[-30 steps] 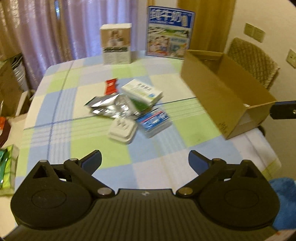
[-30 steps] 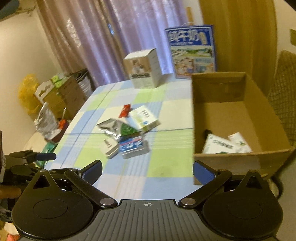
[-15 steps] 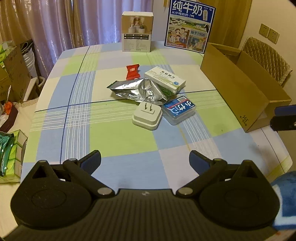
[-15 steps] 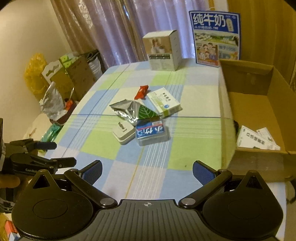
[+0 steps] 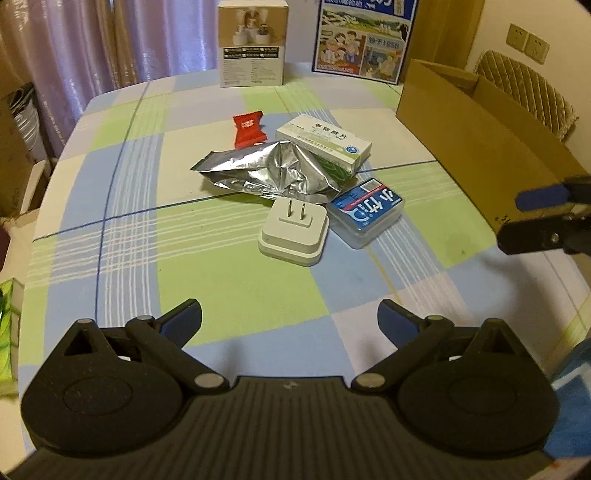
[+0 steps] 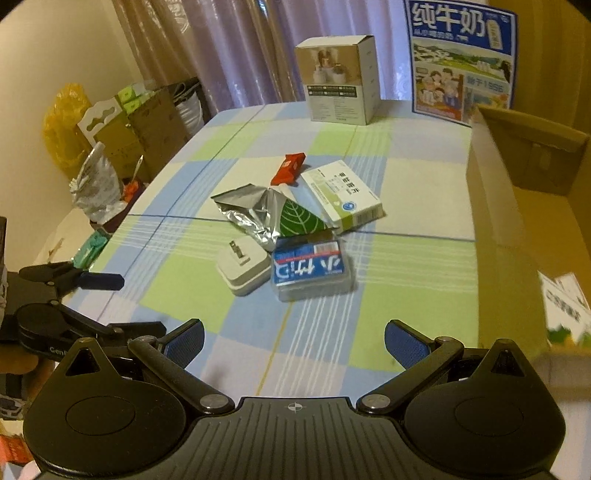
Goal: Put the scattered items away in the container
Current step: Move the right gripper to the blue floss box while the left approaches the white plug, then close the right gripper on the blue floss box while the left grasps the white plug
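A small pile lies mid-table: a white plug adapter (image 5: 293,233) (image 6: 243,268), a blue clear-cased box (image 5: 365,210) (image 6: 309,271), a crumpled silver foil bag (image 5: 264,171) (image 6: 255,208), a white-green medicine box (image 5: 325,142) (image 6: 341,194) and a red sachet (image 5: 248,129) (image 6: 290,168). The open cardboard box (image 5: 476,136) (image 6: 495,206) stands at the right with white packets (image 6: 563,299) inside. My left gripper (image 5: 290,323) is open and empty, short of the adapter. My right gripper (image 6: 294,338) is open and empty, short of the blue box.
A white product box (image 5: 252,42) (image 6: 340,77) and a blue milk carton (image 5: 364,35) (image 6: 461,61) stand at the table's far edge. A wicker chair (image 5: 526,86) sits behind the cardboard box. Bags and cartons (image 6: 122,125) crowd the floor at left.
Both grippers have moved forward and lower toward the pile, so the items look larger. Both stay open. Nothing on the table has moved.
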{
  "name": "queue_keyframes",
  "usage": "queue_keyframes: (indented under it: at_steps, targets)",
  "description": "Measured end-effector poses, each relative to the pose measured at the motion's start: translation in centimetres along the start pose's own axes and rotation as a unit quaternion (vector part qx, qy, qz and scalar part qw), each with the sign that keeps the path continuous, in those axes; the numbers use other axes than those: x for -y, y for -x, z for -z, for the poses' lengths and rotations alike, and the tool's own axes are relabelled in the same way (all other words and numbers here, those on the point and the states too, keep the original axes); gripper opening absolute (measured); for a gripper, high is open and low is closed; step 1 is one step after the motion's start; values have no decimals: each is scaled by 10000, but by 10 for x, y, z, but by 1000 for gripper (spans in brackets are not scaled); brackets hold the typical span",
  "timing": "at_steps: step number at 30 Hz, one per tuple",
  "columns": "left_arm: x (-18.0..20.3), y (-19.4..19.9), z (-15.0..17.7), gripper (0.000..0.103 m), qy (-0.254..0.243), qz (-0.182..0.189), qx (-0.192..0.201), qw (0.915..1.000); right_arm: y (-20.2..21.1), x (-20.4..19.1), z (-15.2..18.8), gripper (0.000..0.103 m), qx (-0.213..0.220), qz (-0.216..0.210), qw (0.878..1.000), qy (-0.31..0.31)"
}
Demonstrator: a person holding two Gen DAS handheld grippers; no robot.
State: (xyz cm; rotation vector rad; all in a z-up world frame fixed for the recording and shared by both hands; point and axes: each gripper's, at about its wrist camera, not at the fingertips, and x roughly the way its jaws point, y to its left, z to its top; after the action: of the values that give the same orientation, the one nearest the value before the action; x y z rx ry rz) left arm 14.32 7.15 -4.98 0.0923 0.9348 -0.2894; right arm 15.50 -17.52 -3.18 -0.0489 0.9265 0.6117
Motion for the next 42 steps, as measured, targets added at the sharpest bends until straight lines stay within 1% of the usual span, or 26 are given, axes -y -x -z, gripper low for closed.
queue_keyframes:
  at_steps: [10, 15, 20, 24, 30, 35, 42]
  targets:
    - [-15, -47, -11, 99, -428, 192, -55, 9989, -61, 3, -8, 101, -81, 29, 9998, 186]
    - [-18, -62, -15, 95, -635, 309, -19, 9975, -82, 5, -8, 101, -45, 65, 9995, 302]
    - [-17, -73, -21, 92, -851, 439, 111, 9953, -96, 8, -8, 101, 38, 89, 9990, 431]
    - [-16, -82, -25, 88, -1057, 477, 155, 9931, -104, 11, -8, 101, 68, 100, 9985, 543]
    - [-17, -93, -31, 84, -1088, 586, 216, 9921, -114, 17, -8, 101, 61, 48, 9986, 517]
    - [-17, -101, -33, 77, -1197, 546, 197, 9911, -122, 19, -9, 101, 11, 69, 9983, 572]
    - [-18, -106, -34, 77, -1176, 582, 250, 9910, -133, 18, -10, 101, -17, 115, 9980, 620]
